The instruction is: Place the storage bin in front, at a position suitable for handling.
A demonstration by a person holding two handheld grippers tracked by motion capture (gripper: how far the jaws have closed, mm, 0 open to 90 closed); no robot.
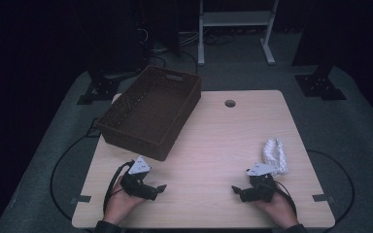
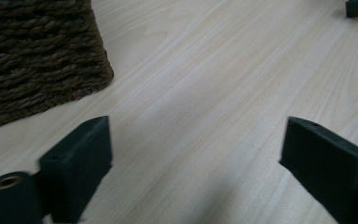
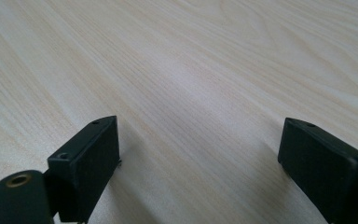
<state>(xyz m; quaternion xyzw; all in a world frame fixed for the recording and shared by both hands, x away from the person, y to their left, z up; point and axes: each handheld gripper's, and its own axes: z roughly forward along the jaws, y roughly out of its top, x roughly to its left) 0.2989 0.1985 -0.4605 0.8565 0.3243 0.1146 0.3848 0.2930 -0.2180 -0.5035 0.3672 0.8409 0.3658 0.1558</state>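
Cloth [image 1: 275, 156] lies on counter [image 1: 213, 141] just beside right gripper [image 1: 237, 190]. Left gripper [image 1: 161, 187] sits near basket [image 1: 148, 110]. Both grippers gape, holding nothing.

My grippers [image 1: 161, 188] are black, each topped by a grey three-cornered plate [image 1: 139, 167]. Black cables [image 1: 110, 187] trail back. My sleeves [image 1: 108, 226] are dark.

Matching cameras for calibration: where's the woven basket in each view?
High view: basket on the table's far-left part, beyond the left gripper.
Left gripper view: basket wall at top left, its corner on the wood.
Right gripper view: light wood grain ahead of the open fingers.
Shared landmark: the light wood table.
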